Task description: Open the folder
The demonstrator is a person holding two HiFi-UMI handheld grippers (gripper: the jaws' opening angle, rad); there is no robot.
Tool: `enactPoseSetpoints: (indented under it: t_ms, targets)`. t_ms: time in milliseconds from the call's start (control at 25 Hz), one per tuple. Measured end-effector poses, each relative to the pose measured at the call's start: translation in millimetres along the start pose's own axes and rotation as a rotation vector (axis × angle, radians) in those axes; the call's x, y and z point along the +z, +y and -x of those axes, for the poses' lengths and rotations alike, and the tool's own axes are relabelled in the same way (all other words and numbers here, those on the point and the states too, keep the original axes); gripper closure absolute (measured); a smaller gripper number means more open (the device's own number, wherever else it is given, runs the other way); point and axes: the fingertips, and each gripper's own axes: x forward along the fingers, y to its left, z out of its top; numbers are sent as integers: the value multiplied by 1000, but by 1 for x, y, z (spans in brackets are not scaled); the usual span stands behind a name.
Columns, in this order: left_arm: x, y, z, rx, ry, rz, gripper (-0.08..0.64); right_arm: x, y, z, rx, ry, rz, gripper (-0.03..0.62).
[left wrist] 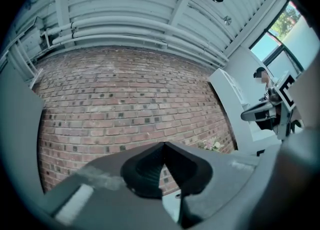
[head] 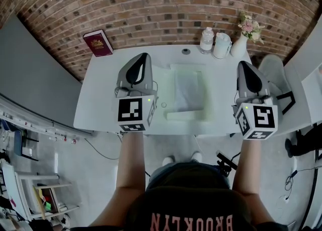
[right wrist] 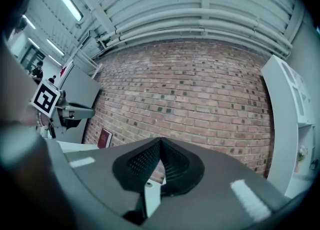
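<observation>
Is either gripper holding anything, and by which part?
Nothing is held. The left gripper and right gripper both have jaws together with nothing between them; the folder lies untouched on the table.

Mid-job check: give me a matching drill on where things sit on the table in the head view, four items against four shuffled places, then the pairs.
Things:
1. folder
2. dark red book
3. vase of flowers
4. water bottle

Places:
A. far left corner, against the brick wall
B. far right corner
C. middle of the table, lying flat
D. far edge, just left of the white container

Pairs: 1-C, 2-A, 3-B, 4-D
</observation>
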Motion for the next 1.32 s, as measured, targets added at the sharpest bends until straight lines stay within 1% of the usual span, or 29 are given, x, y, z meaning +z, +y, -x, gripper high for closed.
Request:
enactPoseSetpoints:
  t_ms: [160, 360, 520, 1040, 1320]
  targets:
    - [16, -4, 0, -17, -41, -23, 560, 14, -2, 3, -12, -47, 14, 595]
    - [26, -4, 1, -21, -62, -33, 560, 22, -1, 6, -15, -61, 19, 595]
    - [28, -5, 2, -17, -63, -30, 560, 24, 1, 6, -9, -59, 18, 595]
    - [21, -8, 2, -41, -44, -21, 560, 21, 7, 7, -18, -54, 35, 595]
    - [17, -12, -2, -58, -35, -16, 560, 22, 9, 4, -7, -48, 12, 595]
